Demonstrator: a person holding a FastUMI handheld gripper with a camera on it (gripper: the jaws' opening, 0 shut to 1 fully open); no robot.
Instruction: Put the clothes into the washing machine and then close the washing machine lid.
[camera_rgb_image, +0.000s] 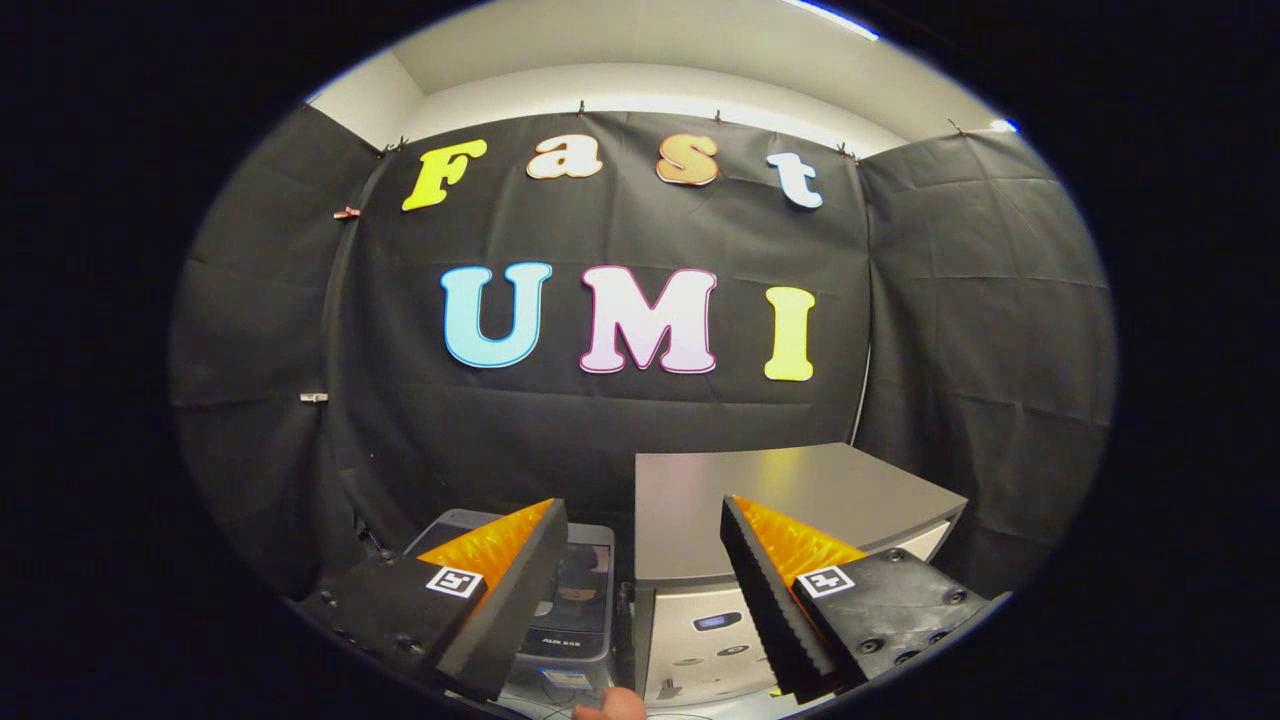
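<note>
The tongs (643, 560) hang open and empty above two appliances, a dark-lidded unit (580, 590) partly hidden behind the left finger and a silver-topped washing machine (790, 500), lid down, behind the right, with a fingertip (612, 706) cut off below.

Black cloth walls (960, 330) enclose the booth beneath a white ceiling (640, 50) with strip lights (830, 18).

Gripper (640, 580) held level, fingers wide apart, nothing btwn them, fingertip of hand (610, 708) just below
</note>
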